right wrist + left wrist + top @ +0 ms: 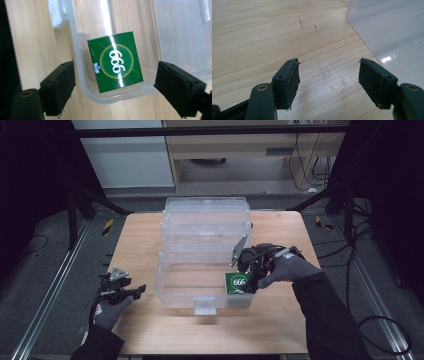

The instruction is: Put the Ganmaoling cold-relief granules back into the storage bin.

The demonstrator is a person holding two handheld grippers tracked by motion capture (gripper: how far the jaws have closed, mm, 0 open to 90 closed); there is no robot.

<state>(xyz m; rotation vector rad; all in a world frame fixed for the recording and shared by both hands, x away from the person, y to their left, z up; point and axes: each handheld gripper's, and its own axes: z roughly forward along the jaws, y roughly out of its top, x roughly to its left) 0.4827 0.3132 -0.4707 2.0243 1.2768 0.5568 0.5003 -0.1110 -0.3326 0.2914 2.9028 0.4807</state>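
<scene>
The person wears dark sleeves and grey knit gloves, the left glove with a small red mark. Each hand carries a black gripper: the left gripper bears a grey three-cornered plate, as does the right gripper. Brass-coloured rivets sit behind the square black jaws.

The pale wooden table is showing smooth, matt grain. The clear plastic storage box is gleaming glossily, and the green glossy pack, seemingly film-wrapped card, is catching glare. The matt black jaw pads are looking rubbery and frayed.
</scene>
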